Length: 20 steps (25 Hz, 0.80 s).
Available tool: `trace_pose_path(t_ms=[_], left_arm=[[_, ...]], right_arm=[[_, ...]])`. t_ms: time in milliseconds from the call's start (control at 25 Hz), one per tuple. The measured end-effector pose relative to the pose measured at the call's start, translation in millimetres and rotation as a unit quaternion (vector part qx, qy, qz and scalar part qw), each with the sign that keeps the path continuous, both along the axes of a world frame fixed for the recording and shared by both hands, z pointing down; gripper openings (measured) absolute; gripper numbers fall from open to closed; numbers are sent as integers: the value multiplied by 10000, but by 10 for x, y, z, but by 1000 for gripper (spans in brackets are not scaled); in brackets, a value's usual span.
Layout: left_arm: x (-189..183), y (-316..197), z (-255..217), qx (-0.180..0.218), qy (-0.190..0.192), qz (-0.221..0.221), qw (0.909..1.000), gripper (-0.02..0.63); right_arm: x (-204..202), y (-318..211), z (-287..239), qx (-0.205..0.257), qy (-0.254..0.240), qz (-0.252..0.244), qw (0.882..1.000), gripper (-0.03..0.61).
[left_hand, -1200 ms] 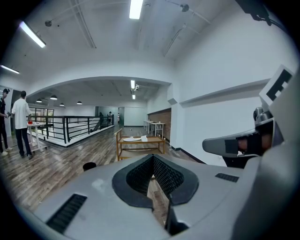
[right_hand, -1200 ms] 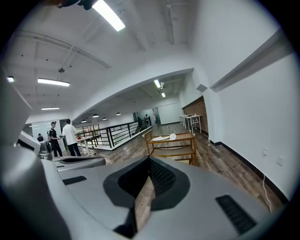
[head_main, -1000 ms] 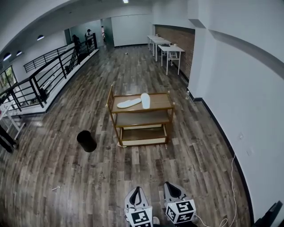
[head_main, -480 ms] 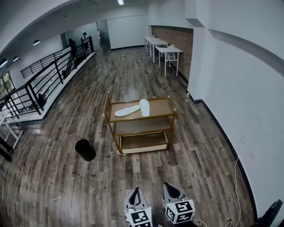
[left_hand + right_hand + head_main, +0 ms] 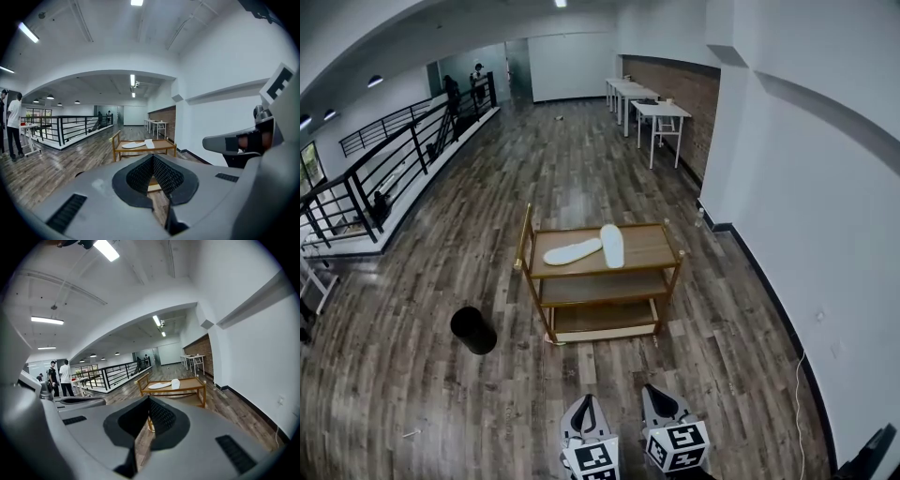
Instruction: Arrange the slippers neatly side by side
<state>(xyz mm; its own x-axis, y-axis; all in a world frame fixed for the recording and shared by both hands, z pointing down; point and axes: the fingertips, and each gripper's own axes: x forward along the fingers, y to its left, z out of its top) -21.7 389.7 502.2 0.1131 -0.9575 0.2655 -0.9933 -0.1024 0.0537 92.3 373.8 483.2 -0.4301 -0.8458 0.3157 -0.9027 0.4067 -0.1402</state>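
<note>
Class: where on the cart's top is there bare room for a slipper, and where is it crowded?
Bare: the top shelf right of the right-hand slipper, up to its right edge. Crowded: left-centre, where the slanted slipper angles in beside it.

I count two claws, my left claw (image 5: 588,403) and my right claw (image 5: 656,394), and two white slippers, one slanted slipper (image 5: 573,251) and one straight slipper (image 5: 612,245). There is one wooden cart (image 5: 649,246) with three shelves, and one black bin (image 5: 473,330). I make out at least two white tables (image 5: 661,108) and four people: two nearby people (image 5: 65,373) and two far-off people (image 5: 478,73).
</note>
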Motion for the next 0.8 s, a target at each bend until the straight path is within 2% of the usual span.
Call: trace_pose_path(t_ms=[280, 560, 800], left_arm=[[-164, -524, 46, 12, 55, 120, 9999, 1], [-38, -777, 195, -213, 105, 422, 9988, 2], [-74, -1196, 301, -368, 91, 221, 9990, 0]], right_arm=[[-192, -466, 72, -13, 32, 107, 9999, -2], [-103, -738, 213, -191, 93, 345, 9992, -2], [-136, -1203, 270, -237, 47, 133, 9996, -2]])
